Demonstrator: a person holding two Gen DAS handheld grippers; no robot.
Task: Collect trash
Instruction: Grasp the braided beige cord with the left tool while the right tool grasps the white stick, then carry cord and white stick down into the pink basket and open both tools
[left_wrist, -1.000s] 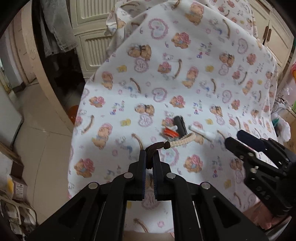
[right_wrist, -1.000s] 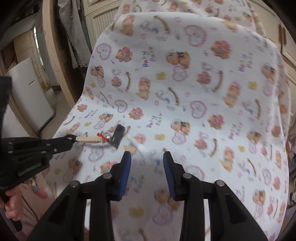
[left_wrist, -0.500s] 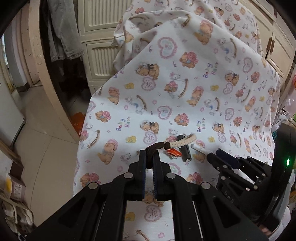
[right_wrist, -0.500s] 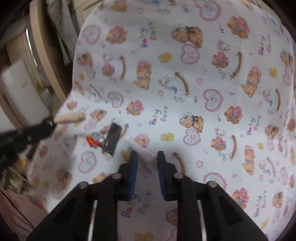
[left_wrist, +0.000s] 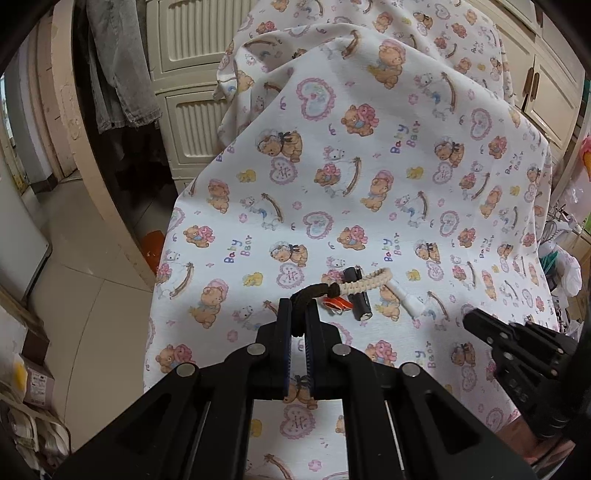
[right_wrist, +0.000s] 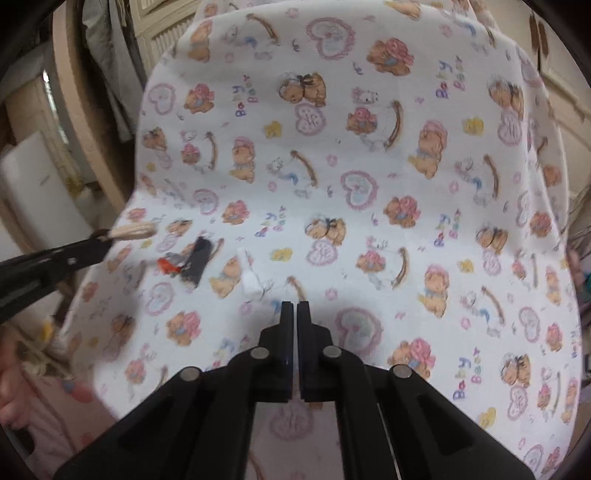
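Note:
My left gripper is shut on the dark cord end of a cream braided strap and holds it above a table covered in a teddy-bear cloth. Below it lie a black cylinder, a red and silver scrap and a white tube-shaped piece. My right gripper is shut and empty, just right of the white piece. The black cylinder, the red scrap, the strap and the left gripper show at its left.
Cream louvred cabinets and hanging grey clothes stand behind the table's left side. A tiled floor and an orange object are at the left. Bags crowd the right edge.
My right gripper has shut with nothing in it and drawn back, right of the white piece. My left gripper has lifted the braided strap up off the cloth.

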